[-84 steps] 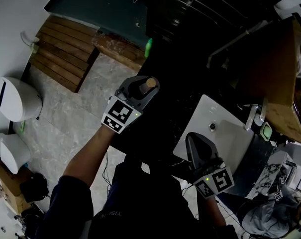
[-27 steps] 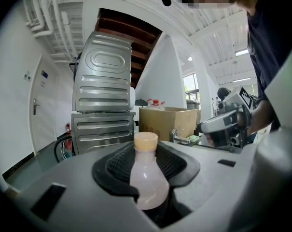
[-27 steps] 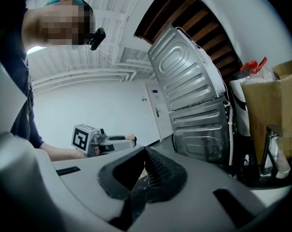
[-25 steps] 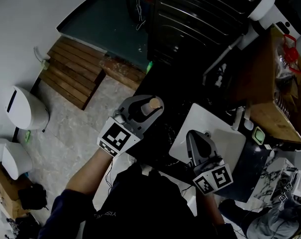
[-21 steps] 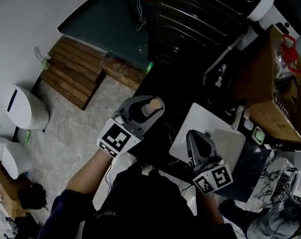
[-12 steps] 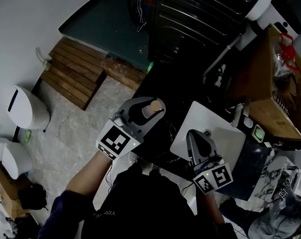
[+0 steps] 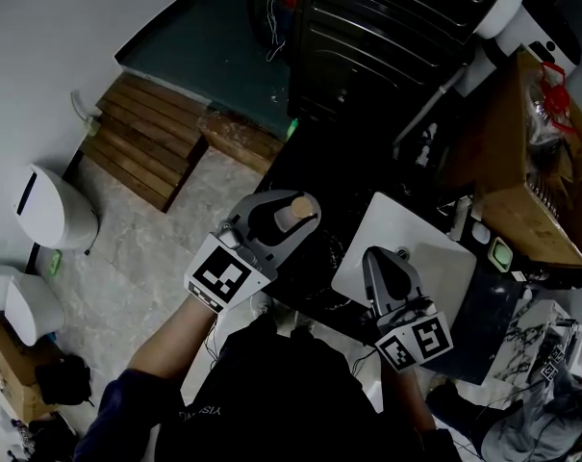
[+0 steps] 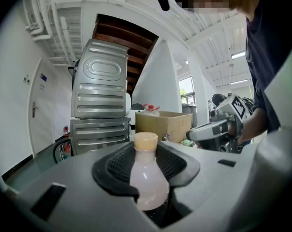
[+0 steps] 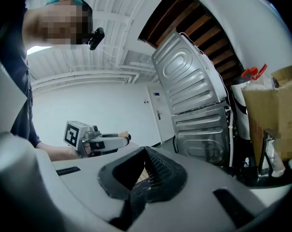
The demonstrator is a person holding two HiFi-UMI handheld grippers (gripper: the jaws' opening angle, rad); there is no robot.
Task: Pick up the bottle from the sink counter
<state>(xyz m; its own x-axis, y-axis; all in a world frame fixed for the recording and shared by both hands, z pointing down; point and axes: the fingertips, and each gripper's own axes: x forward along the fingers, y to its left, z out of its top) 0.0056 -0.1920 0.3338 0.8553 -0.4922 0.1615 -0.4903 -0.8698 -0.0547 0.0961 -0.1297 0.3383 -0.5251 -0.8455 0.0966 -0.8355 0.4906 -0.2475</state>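
A small bottle (image 8: 146, 178) with pale milky contents and a tan cap (image 7: 298, 205) stands upright between the jaws of my left gripper (image 7: 289, 206), which is shut on it. In the head view the gripper holds it in the air over the dark counter's (image 7: 310, 176) left end. My right gripper (image 7: 375, 260) hovers above the near edge of the white sink basin (image 7: 444, 263). In the right gripper view its gripper (image 9: 146, 154) has the black pads (image 9: 160, 170) meeting with nothing between them.
Dark stacked metal appliances (image 7: 387, 27) stand behind the counter. A faucet (image 7: 461, 218) rises at the basin's far side, with a cardboard box (image 7: 531, 152) beyond it. On the floor to the left lie a wooden pallet (image 7: 141, 142) and a white bin (image 7: 48, 210).
My left gripper has kept its hold on the bottle and drifted a little in the air. The right gripper has stayed over the basin's near edge.
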